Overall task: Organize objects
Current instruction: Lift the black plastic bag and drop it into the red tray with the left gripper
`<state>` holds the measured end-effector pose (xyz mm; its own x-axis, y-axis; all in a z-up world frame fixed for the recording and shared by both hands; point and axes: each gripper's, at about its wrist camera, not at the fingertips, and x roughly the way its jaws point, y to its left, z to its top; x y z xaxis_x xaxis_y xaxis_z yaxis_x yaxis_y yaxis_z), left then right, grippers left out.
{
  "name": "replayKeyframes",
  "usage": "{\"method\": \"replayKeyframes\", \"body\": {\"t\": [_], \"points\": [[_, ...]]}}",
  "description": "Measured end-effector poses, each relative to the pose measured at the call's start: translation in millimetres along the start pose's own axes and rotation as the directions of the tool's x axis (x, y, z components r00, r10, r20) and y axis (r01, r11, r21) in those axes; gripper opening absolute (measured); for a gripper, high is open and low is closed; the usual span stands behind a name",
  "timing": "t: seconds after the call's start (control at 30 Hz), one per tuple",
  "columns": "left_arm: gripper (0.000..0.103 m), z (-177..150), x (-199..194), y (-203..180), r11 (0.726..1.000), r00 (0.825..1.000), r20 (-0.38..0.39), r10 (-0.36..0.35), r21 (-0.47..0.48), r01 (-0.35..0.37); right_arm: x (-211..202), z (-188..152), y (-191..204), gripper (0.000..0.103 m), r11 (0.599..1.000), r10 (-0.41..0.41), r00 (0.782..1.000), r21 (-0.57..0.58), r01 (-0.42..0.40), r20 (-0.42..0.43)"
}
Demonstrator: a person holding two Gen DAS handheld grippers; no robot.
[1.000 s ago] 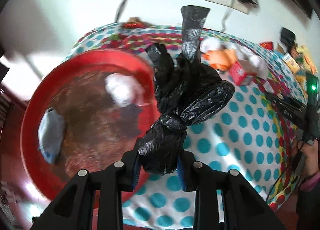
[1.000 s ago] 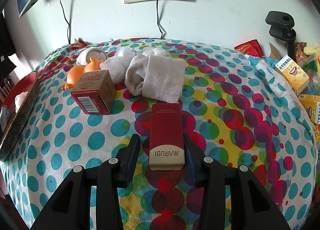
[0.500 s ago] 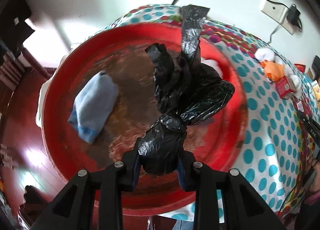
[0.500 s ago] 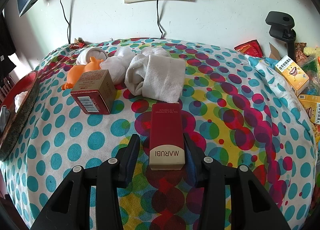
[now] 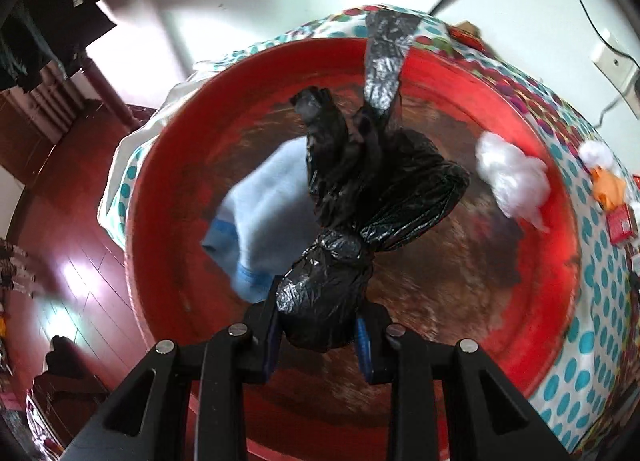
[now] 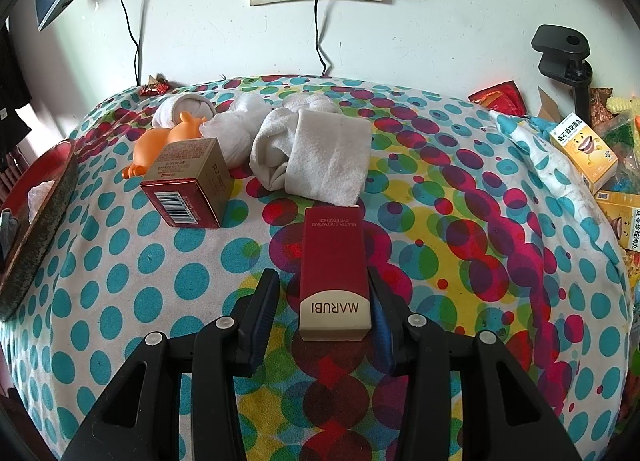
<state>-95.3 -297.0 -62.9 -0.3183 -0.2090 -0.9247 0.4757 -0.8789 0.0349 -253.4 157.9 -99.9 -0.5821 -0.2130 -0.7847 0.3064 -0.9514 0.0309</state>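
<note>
The left gripper point(image 5: 318, 335) is pinching the knotted end of a black plastic bag point(image 5: 360, 217), whose crumpled bulk and loose strip stick out ahead of the fingertips. Directly beyond and beneath it lies the red tray point(image 5: 556, 197), so the step in hand looks like dropping the bag inside. To do it well, I would lower the bundle toward the bare brown patch ahead and to the right before letting go, so it lands clear of the rim and does not bury what is there. The tray holds a light blue cloth point(image 5: 264, 217) ahead-left, partly hidden behind the bag, and a white wad point(image 5: 512, 177) farther ahead-right.

The right gripper point(image 6: 322, 311) is spread around a red MARUBI carton point(image 6: 334, 265) lying flat on the dotted tablecloth point(image 6: 120, 261), a gap showing on the left side; on the right I cannot tell. Farther ahead-left stands a squat gold-and-red box point(image 6: 188, 189), then folded white towels point(image 6: 320, 157) and an orange toy point(image 6: 160, 141).
</note>
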Motion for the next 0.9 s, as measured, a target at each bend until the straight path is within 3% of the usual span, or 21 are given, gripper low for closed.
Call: {"method": "replayKeyframes", "body": {"t": [0.27, 0.67, 0.8, 0.9], "points": [[0.03, 11.8, 8.4, 24.3, 0.999, 1.0, 0.007, 0.015, -0.041, -0.015, 0.8, -0.6, -0.6, 0.041, 1.0, -0.008, 1.0, -0.009, 0.007, -0.002], [0.035, 8.3, 9.2, 29.7, 0.999, 1.0, -0.021, 0.01, -0.034, -0.011, 1.5, -0.5, 0.8, 0.045, 1.0, -0.011, 1.0, -0.018, 0.01, -0.003], [0.054, 3.1, 2.2, 31.3, 0.995, 0.997, -0.041, -0.072, -0.067, 0.069, 1.4, -0.5, 1.1, 0.045, 1.0, -0.011, 1.0, -0.018, 0.011, -0.003], [0.058, -3.7, -13.6, 32.5, 0.993, 0.996, -0.02, -0.091, -0.075, 0.09, 1.5, -0.5, 1.0, 0.046, 1.0, -0.005, 1.0, -0.018, 0.005, -0.004]]}}
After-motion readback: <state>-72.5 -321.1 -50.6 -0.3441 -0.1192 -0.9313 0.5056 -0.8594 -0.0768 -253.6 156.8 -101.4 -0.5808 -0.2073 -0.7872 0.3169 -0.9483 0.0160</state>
